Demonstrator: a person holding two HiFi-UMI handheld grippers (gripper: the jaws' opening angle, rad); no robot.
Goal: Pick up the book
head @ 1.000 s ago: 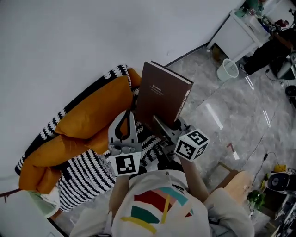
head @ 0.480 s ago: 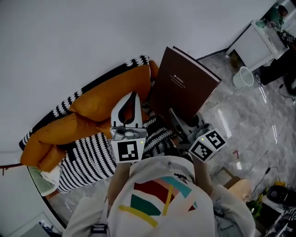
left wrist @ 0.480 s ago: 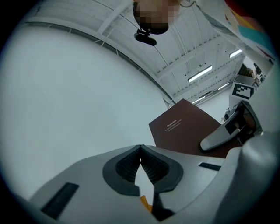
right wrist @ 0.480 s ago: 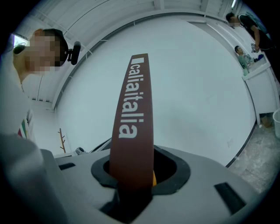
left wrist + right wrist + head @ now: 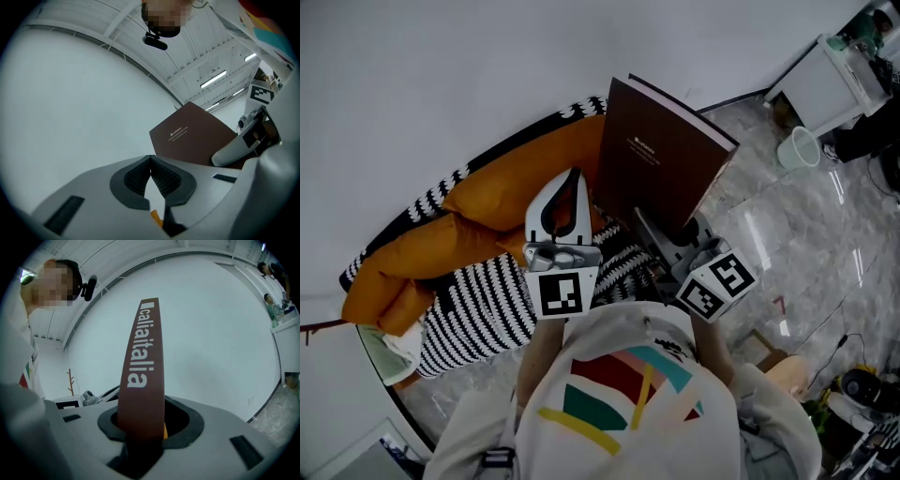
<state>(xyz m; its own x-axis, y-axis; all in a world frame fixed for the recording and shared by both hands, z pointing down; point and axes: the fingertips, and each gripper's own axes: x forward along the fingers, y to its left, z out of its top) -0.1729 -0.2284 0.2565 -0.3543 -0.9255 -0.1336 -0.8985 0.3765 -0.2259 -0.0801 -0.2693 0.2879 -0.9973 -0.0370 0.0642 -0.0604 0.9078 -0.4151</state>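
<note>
1. Over the sofa (image 5: 487, 202), the book (image 5: 661, 155) is off the cushions and in the air, nearly upright, brown cover facing me, white wall behind it.
2. Right gripper (image 5: 661, 230) is clamped on the book's lower edge. In the right gripper view the spine (image 5: 140, 357) stands straight up out of the jaws, with pads pressed on both sides, right gripper (image 5: 140, 423).
3. Left gripper (image 5: 571, 178) is beside the book and not touching it. In the left gripper view its pads meet at the tips with nothing between them, left gripper (image 5: 150, 159). The book (image 5: 190, 136) shows off to that side, well clear.
4. Change over the last second: the book sits higher in the head view than it did and has rolled a little, so the cover now faces me more squarely. Both grippers came up with it. The grip on the spine looks the same.
5. Striped throw (image 5: 478, 314) lies below and nothing of the book rests on it.
6. My read: the pick is effectively done, since the book hangs from one gripper alone.
7. Risk: it's a single-edge hold on a tall hardcover, so it could pivot in the pads if I swing it. I'd keep it steady and bring the left in only if it starts to tip.
</note>
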